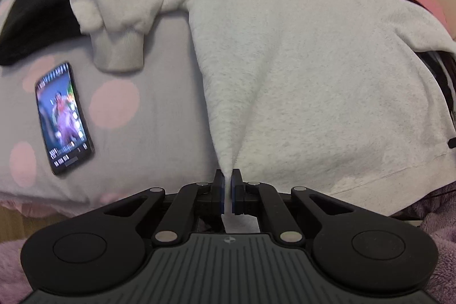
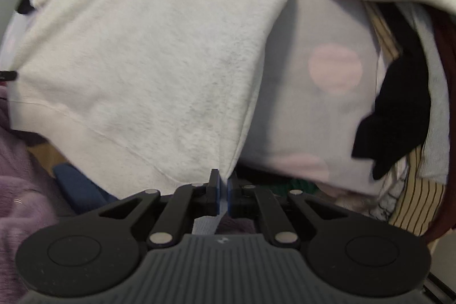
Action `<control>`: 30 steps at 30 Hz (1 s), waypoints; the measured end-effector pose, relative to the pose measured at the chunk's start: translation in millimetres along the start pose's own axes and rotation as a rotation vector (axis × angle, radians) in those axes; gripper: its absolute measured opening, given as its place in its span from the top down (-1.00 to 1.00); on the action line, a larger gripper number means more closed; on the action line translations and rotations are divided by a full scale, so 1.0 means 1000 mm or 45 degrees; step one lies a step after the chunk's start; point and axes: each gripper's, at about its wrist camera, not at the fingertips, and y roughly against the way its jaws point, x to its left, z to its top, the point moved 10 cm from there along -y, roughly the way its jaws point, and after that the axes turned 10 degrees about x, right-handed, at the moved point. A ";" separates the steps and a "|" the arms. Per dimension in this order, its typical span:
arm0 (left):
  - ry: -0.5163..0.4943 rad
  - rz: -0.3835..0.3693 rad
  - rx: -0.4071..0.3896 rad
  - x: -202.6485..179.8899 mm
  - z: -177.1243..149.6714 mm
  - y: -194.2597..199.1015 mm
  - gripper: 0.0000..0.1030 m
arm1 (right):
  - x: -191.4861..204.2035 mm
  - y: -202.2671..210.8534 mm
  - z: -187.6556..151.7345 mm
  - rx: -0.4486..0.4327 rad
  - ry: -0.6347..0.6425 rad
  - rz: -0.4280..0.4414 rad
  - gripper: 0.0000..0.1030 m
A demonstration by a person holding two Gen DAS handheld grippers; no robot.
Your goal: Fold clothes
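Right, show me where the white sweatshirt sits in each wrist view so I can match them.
Left wrist: the white sweatshirt fills the centre and right, its hem edge pinched in the left gripper.
Right wrist: it covers the upper left and centre, its hem corner pinched in the right gripper.
Shared landmark: the grey bedsheet with pink dots.

Sweatshirt spread across the bed

The sweatshirt (image 1: pixel 299 70) is laid on the bed (image 1: pixel 159 133), a phone (image 1: pixel 63 118) left of it, a clothes pile (image 2: pixel 407 110) along its right side.
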 end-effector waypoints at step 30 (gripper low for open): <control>0.359 0.053 -0.337 0.137 0.165 0.090 0.14 | 0.077 0.077 0.173 -0.601 -0.040 0.074 -0.11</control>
